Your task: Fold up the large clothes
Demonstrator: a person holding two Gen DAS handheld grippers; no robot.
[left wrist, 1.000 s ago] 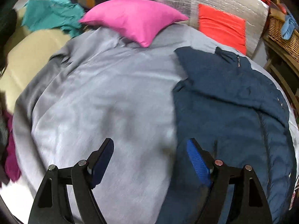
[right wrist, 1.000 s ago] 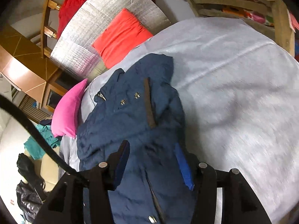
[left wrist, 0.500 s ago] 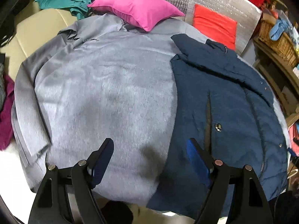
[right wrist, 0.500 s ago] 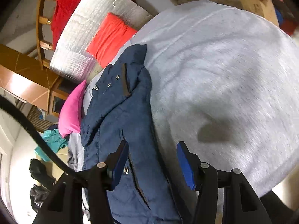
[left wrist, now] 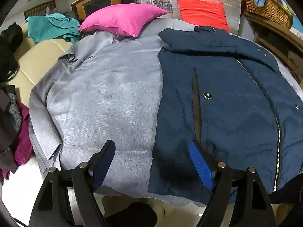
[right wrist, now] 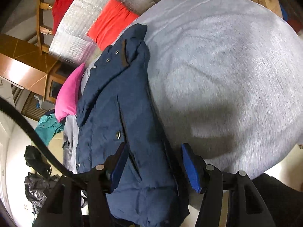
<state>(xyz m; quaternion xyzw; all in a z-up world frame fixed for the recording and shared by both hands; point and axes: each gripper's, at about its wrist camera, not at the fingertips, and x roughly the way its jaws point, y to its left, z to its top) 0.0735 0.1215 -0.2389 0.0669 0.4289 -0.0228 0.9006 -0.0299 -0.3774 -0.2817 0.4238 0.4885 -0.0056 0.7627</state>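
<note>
A navy padded jacket (left wrist: 227,104) lies flat, front up, on the right half of a grey cloth (left wrist: 106,98) spread over a bed-like surface. My left gripper (left wrist: 151,147) hovers open over the jacket's near left edge. One fingertip is above the grey cloth and the other above the navy fabric, with nothing gripped. In the right wrist view the jacket (right wrist: 113,113) runs away from me at the left of the grey cloth (right wrist: 227,66). My right gripper (right wrist: 153,149) is above the jacket's near right edge. Its jaws are opening and the pads stand clear of the fabric.
A pink pillow (left wrist: 123,20) and a red cushion (left wrist: 202,13) sit at the far edge, against a silver quilted panel. A teal garment (left wrist: 51,26) lies on a beige sofa (left wrist: 37,56) at the left, a magenta garment (left wrist: 22,141) hangs near the left edge, and a wicker basket (left wrist: 265,5) stands far right.
Both grippers have drawn back toward the near edge, so the jacket's hem and the cloth's front edge now show. The right jaws stand wider than before. The left jaws are unchanged.
</note>
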